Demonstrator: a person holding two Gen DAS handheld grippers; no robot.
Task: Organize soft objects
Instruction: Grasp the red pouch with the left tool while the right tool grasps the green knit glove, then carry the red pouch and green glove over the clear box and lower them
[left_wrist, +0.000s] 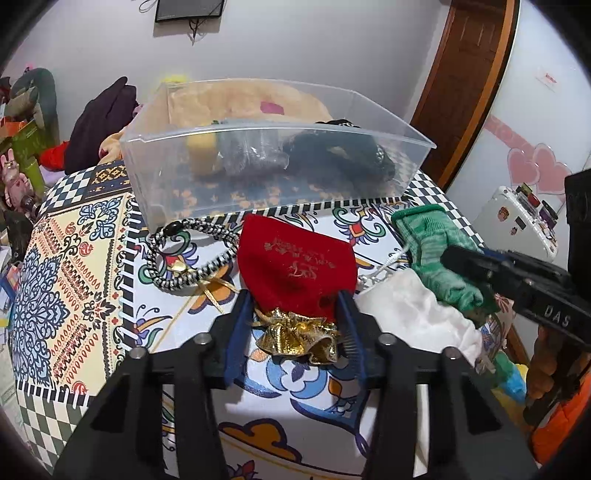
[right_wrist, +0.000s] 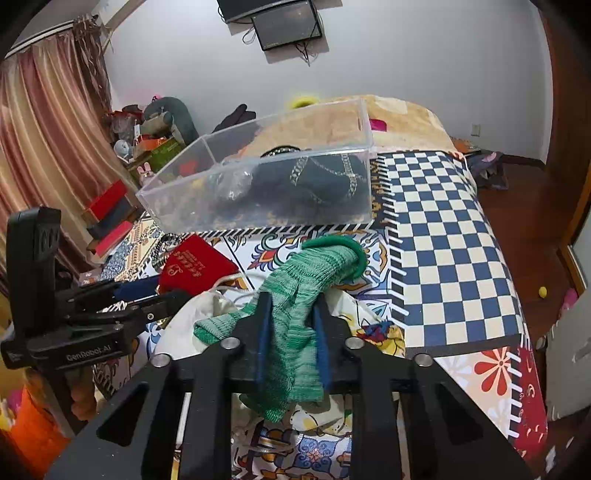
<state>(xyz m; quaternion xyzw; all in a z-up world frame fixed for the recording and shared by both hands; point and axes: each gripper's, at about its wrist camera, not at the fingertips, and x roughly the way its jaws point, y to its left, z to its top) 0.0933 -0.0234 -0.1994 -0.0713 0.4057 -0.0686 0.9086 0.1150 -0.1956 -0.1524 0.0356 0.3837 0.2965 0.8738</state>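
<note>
A clear plastic bin (left_wrist: 184, 155) at the back of the patterned table holds a yellow item, a grey bag and dark cloth; it also shows in the right wrist view (right_wrist: 177, 192). My left gripper (left_wrist: 293, 301) is open around the gold-trimmed neck of a red velvet pouch (left_wrist: 295, 258); the pouch also shows in the right wrist view (right_wrist: 195, 266). My right gripper (right_wrist: 291, 299) is shut on a green knitted glove (right_wrist: 295, 295), which also shows in the left wrist view (left_wrist: 432, 243). A white cloth bag (left_wrist: 417, 314) lies under the glove.
A black-and-white braided cord loop (left_wrist: 184, 254) with a gold tag lies left of the pouch. The checkered table cover (right_wrist: 443, 240) stretches right to the table edge. Clutter and curtains (right_wrist: 37, 129) stand at the left; a wooden door (left_wrist: 465, 74) is at the right.
</note>
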